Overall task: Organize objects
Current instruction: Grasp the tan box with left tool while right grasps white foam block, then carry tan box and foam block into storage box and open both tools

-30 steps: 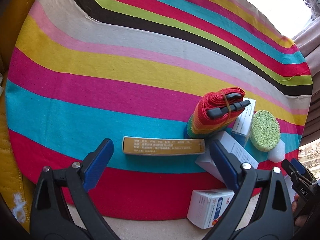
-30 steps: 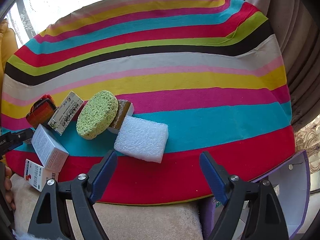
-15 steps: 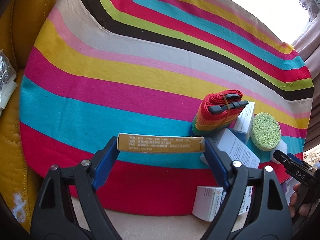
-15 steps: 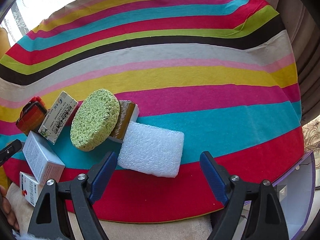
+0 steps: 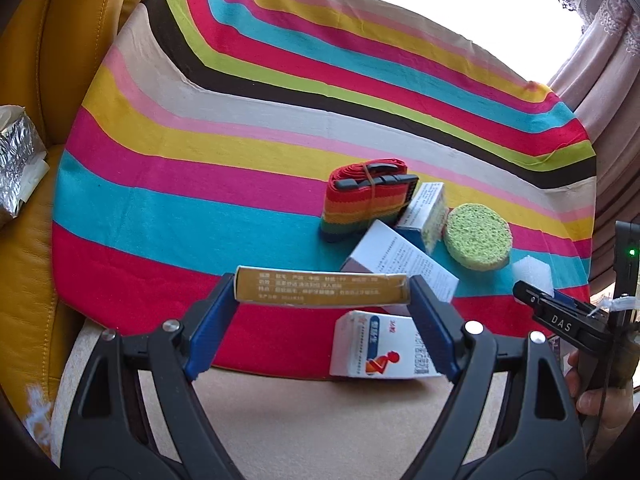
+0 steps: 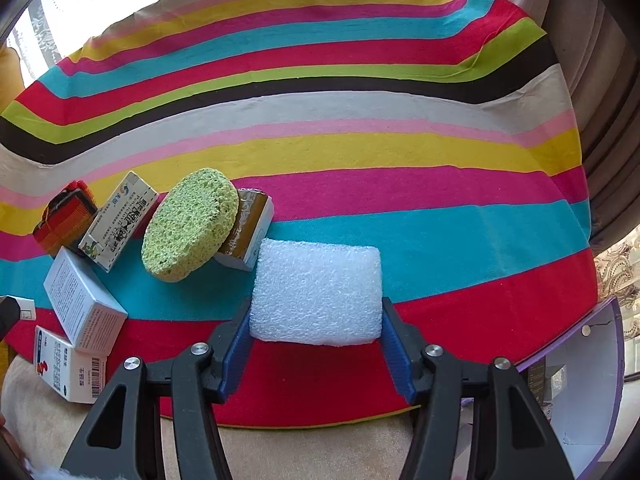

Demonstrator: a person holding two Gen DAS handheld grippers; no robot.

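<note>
1. My left gripper (image 5: 322, 300) grasps the long gold box (image 5: 322, 290) end to end, low in the middle of the left wrist view. Both blue pads (image 5: 210, 320) press on its short ends.
2. My right gripper (image 6: 316, 332) is clenched on the white foam block (image 6: 316, 292), low in the middle of the right wrist view, one pad on each side.
3. To do this step well, I judge that both should rise straight up before travelling. The foam will give under the pads, so I would hold it firmly but not crush it. The gold box spans nearly the full reach of my fingers, so any twist could let it slip.
4. The other things cluster together: the green sponge (image 6: 190, 224) leans on a brown box (image 6: 248, 228) just beside the foam's upper left corner, and a white box (image 5: 400, 268) lies close to the gold box's right end. I would lift clear of those first.
5. The upper half of the striped cloth (image 6: 340, 120) is bare in both views, which gives room to move.
6. An open white container (image 6: 580, 384) sits at the lower right of the right wrist view, past the cloth's edge. It is possibly the destination.
</note>
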